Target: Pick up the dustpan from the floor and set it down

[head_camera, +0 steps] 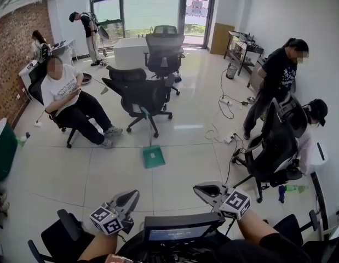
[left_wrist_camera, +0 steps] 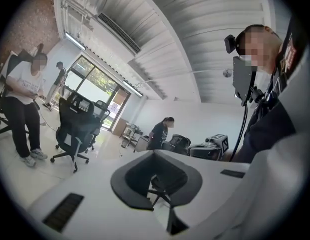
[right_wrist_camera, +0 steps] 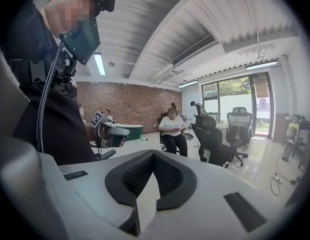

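The green dustpan (head_camera: 153, 156) lies on the pale tiled floor in the middle of the head view, its thin handle (head_camera: 148, 126) rising toward a black office chair (head_camera: 142, 95). My left gripper (head_camera: 135, 193) and right gripper (head_camera: 197, 189) are held low near my body, well short of the dustpan, both pointing toward it. Each is shut with nothing between its jaws. In the left gripper view the left gripper (left_wrist_camera: 155, 154) has its jaws together and the right gripper (left_wrist_camera: 215, 146) shows beyond it. The right gripper view shows the right gripper (right_wrist_camera: 153, 154) shut, the left gripper (right_wrist_camera: 107, 129) beside it.
A black chair back (head_camera: 183, 226) stands right before me. A seated person (head_camera: 70, 100) is at left, and two people with a chair (head_camera: 276, 147) at right. Cables and a power strip (head_camera: 227, 138) lie on the floor at right. More chairs (head_camera: 164, 51) stand behind.
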Demonstrator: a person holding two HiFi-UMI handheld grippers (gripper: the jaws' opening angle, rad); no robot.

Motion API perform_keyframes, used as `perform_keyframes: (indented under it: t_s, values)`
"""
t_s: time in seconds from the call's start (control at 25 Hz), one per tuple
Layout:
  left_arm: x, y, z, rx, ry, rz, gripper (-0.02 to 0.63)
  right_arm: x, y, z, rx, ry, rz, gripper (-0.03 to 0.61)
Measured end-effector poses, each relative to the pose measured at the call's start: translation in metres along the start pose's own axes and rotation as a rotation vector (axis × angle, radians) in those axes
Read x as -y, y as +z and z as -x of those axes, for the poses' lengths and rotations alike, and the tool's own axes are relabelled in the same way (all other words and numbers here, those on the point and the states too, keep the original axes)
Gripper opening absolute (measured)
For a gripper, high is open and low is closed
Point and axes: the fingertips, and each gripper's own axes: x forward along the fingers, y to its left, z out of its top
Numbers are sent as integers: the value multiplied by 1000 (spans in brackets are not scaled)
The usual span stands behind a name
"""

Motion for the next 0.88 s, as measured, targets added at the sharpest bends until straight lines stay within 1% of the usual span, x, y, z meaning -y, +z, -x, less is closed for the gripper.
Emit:
perform_keyframes:
  t_s: [0.08,0.2,0.32,0.48,0.6,0.68,0.8,0.88]
  values:
    - [36,-20,-21,-20,-12,20,8,2,-16,38,9,0,-16,11]
    - [77,-36,-41,-48,-34,21,8,15,-32,78,30,-44,-68,10]
    - [86,-35,-38,-48,-39,4,8,14,-41,86,34,-73,-96,11]
    - [76,-24,-4,-23,-30,-8,8,-16,-40,64,47,-86,-83,9]
    - [56,-19,31,-19,-23,-6,8,-30,-48,35,36,-137,-77,9]
    - [39,-15,56,-33,-24,-20,8,-36,-53,9,18,-167,-86,9]
    - [9,-9,87,-48,-10,-51,8,-44,-49,-32,6,-169,-87,8]
    - [-8,-6,105,-39,11,-38,8,-51,-43,-54,11,-159,-94,8]
